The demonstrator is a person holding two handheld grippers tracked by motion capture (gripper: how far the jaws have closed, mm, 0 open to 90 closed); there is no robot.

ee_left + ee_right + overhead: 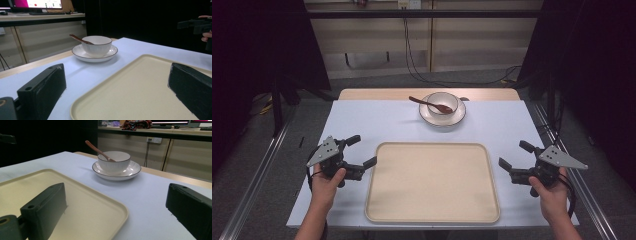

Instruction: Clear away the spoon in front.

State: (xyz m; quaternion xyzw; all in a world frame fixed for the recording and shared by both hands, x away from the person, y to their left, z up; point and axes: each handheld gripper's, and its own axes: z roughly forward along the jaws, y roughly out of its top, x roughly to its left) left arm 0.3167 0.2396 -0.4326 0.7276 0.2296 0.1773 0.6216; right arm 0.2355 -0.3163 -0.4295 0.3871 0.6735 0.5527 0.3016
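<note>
Both claws, left claw and right claw, gape beside the tray.

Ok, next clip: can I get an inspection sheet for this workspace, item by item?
Surface: table with a pale blue top, wooden strip at its far edge.
Job's things: beige tray near the front, nothing on it; white bowl on a saucer at the far edge, wooden spoon resting in the bowl.
Clutter: nothing seen.
Grippers: left gripper open, beside the tray's left edge; right gripper open, beside its right edge; neither holds anything.
Cables: black cable hanging down the back wall onto the floor.
Surroundings: dark curtains at both sides, wood-panelled wall behind, grey floor.
</note>
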